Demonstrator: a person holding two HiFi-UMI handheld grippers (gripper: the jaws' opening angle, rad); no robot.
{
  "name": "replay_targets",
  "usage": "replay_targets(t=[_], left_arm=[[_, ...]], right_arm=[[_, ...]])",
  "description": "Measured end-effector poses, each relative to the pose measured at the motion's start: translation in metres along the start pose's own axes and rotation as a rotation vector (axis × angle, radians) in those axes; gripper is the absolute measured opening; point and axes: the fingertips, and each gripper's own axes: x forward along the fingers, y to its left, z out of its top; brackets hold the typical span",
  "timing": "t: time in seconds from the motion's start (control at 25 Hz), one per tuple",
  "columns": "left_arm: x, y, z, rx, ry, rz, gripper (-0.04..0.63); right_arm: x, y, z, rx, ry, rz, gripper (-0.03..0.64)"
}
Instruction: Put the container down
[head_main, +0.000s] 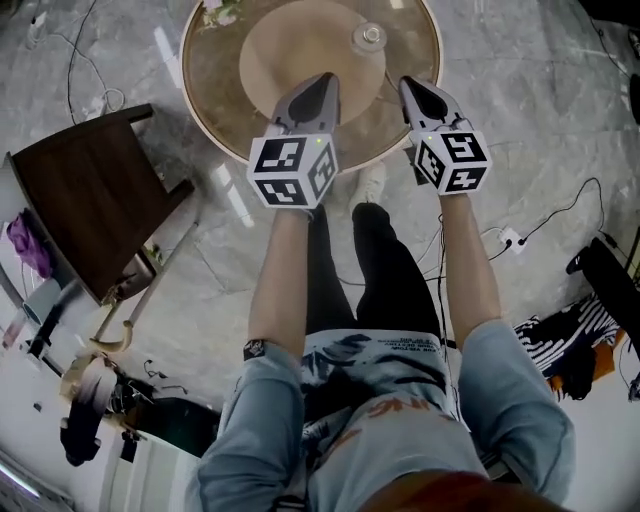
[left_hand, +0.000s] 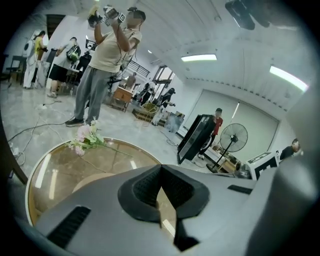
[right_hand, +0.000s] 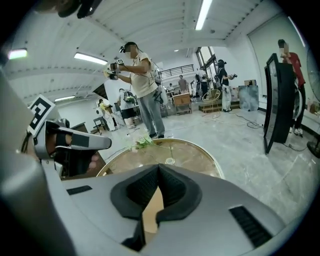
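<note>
On the round glass counter (head_main: 205, 90) the small clear container (head_main: 369, 38) is standing upright, alone, a little to the right of the middle. In the right gripper view it is showing as a small pale ring on the glass, beyond the fingers. Nothing is touching it. At the far left edge of the counter a bunch of pale pink flowers (head_main: 222, 12) is lying flat, well apart from the container.

Nearer to the person, both grippers are hanging above the near half of the counter and pointing forward and downward. The right gripper (head_main: 412, 85) is keeping its fingers pressed together at the tips, with nothing between them. The left gripper (head_main: 325, 80) is showing the same: its fingers are meeting at the tips and are gripping nothing. The two grippers are side by side, near each other but not touching.

Below the counter's near edge a white shoe (head_main: 370, 180) is standing on the marble floor (head_main: 520, 120). To the left a dark wooden chair (head_main: 90, 205) is standing apart from the counter.
</note>
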Motion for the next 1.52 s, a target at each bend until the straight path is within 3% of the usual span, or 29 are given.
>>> replay_targets(t=[0.2,0.32,0.52,0.76,0.88,1.08,1.28,1.52], left_arm=[[-0.045,-0.043,0.043,-0.001,-0.071,0.027,0.025],[-0.070,-0.068,0.069,0.011,-0.112,0.052,0.025],[-0.123,-0.113,0.121,0.015,-0.210,0.121,0.025],[-0.162,-0.163,0.189,0.164,-0.313,0.186,0.025],[-0.177,-0.179,0.221,0.204,-0.387,0.203,0.025],[-0.193,-0.202,0.263,0.341,-0.449,0.219,0.025],[-0.233,-0.236,0.310,0.395,-0.536,0.211,0.025],[-0.243,-0.230,0.325,0.427,-0.576,0.220,0.025]], right_arm=[[-0.059,0.018,0.050,-0.004,-0.023,0.024,0.011],[-0.094,0.028,0.083,-0.069,-0.041,-0.003,0.011],[-0.156,0.037,0.156,-0.065,-0.142,-0.035,0.011],[-0.216,0.031,0.237,-0.002,-0.310,-0.056,0.012],[-0.235,0.035,0.267,-0.047,-0.360,-0.054,0.012],[-0.255,0.042,0.310,-0.151,-0.435,-0.054,0.012],[-0.301,0.063,0.366,-0.212,-0.530,-0.042,0.012],[-0.299,0.075,0.381,-0.240,-0.581,-0.034,0.011]])
